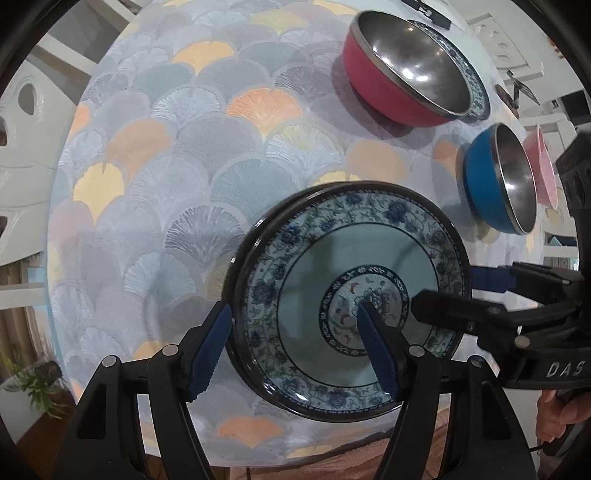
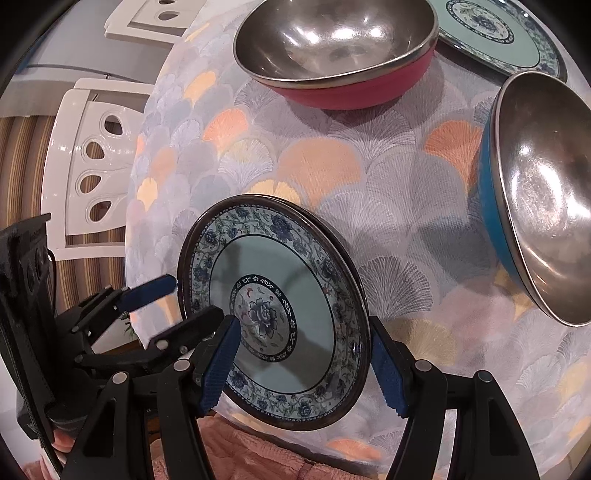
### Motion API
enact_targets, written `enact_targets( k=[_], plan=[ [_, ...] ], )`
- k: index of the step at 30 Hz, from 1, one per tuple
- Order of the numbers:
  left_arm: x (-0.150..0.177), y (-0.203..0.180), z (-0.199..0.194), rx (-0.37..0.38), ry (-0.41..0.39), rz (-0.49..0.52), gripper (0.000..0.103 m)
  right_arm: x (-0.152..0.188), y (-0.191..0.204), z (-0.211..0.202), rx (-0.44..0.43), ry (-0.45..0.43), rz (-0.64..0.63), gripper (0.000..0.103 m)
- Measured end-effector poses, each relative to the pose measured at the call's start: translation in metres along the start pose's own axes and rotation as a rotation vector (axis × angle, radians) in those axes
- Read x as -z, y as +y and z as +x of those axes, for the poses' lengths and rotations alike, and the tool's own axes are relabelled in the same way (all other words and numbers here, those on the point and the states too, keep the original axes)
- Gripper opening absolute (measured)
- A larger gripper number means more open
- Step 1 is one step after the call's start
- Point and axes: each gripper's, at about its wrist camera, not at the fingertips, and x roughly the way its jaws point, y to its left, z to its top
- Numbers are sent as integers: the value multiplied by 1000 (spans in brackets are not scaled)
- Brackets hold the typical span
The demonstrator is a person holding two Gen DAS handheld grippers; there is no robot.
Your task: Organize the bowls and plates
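Both tools are down over the patterned plate (image 1: 354,295) at the near edge of the tabletop (image 1: 166,166), and it looks to sit on a second plate, a dark rim peeking out beneath it. The left hand-held gripper (image 1: 295,347) straddles the plate's left rim, one finger outside, one over the centre medallion, jaws apart and pressing on nothing. The right hand-held gripper (image 2: 306,365) straddles the opposite rim the same way, jaws apart, no pinch that I can see.

So I'd call this the plate-stacking step, right at its turn between set-down and pick-up. The next move, by my reading, calls for either a firm pinch on the rim or a clean lift away.

Now the containers: the red bowl (image 2: 340,48) sits empty and upright farther back, the blue bowl (image 2: 535,192) empty to its right. Another patterned plate (image 2: 506,33) lies behind them, bare. A pink dish (image 1: 543,166) shows past the blue bowl; its contents I can't make out.
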Motion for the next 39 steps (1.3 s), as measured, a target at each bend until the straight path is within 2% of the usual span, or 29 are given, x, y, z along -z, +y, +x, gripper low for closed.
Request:
enact_targets(
  k=[7, 10, 13, 20, 26, 34, 39],
  plan=[
    [-8, 14, -5, -18, -13, -32, 69, -2, 7, 2, 49, 21, -36, 68],
    [-11, 18, -8, -48, -20, -38, 69, -4, 4, 0, 68, 24, -33, 68],
    [-13, 21, -9, -97, -21, -38, 69, -5, -2, -1, 51, 27, -24, 68],
    [-22, 23, -15, -98, -24, -51, 69, -3, -3, -8, 18, 28, -30, 68],
    [-39, 22, -19, -108, -8, -66, 70, -9, 3, -34, -3, -27, -54, 68],
    [-81, 3, -56, -78, -64, -20, 70, -22, -3, -95, -56, -130, -72, 68],
    [-121, -27, -81, -34, -105, 1, 70, -38, -10, -145, -2, -228, -94, 68]
  ],
)
